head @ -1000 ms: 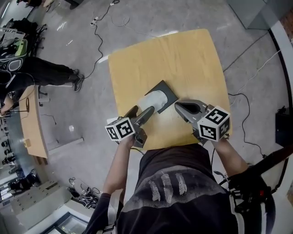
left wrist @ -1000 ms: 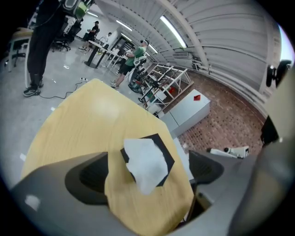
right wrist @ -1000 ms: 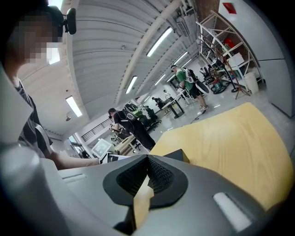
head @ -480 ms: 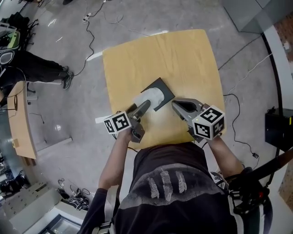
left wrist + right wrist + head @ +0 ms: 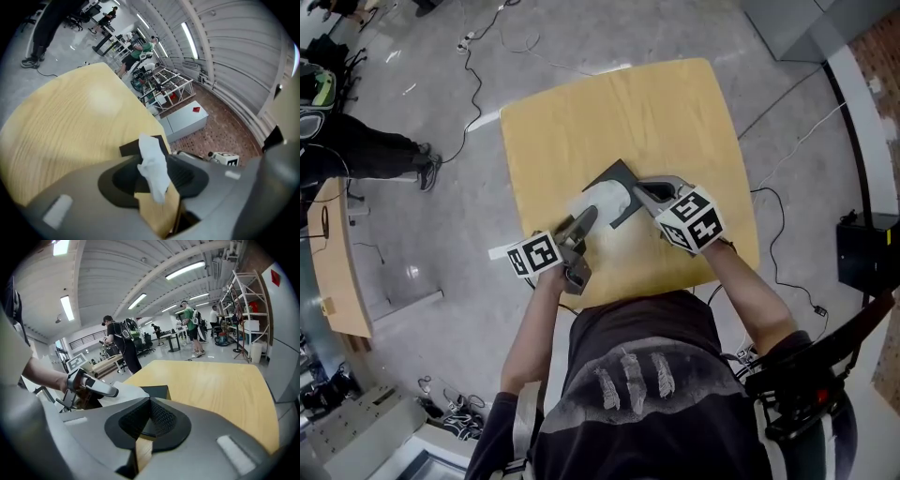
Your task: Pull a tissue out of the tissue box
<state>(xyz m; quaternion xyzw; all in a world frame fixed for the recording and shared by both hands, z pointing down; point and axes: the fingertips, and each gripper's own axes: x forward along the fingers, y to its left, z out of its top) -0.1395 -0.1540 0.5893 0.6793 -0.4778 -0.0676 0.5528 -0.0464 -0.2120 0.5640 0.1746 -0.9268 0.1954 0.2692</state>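
On the yellow table [image 5: 675,112] lies a black tissue box [image 5: 617,174] with a white tissue [image 5: 605,197] sticking up from it. My left gripper [image 5: 589,216] reaches in from the near left. Its jaws are closing, and the tissue [image 5: 157,180] stands in the narrow gap between them at the left gripper [image 5: 153,160]. The box [image 5: 140,146] shows just behind. My right gripper [image 5: 639,190] has come in from the right, its tips at the box's right side. In the right gripper view the right gripper [image 5: 150,401] has its jaws together, with the box [image 5: 158,392] right beyond them.
The table's near edge runs just under both hands. Cables [image 5: 478,66] trail over the grey floor at the far left. A person [image 5: 356,155] stands at the left beside a curved wooden desk [image 5: 337,272]. A black case [image 5: 867,253] sits on the floor at the right.
My right gripper has swung left and down from the table's near right to the box. The left gripper stayed at the tissue and its jaws have narrowed around it.
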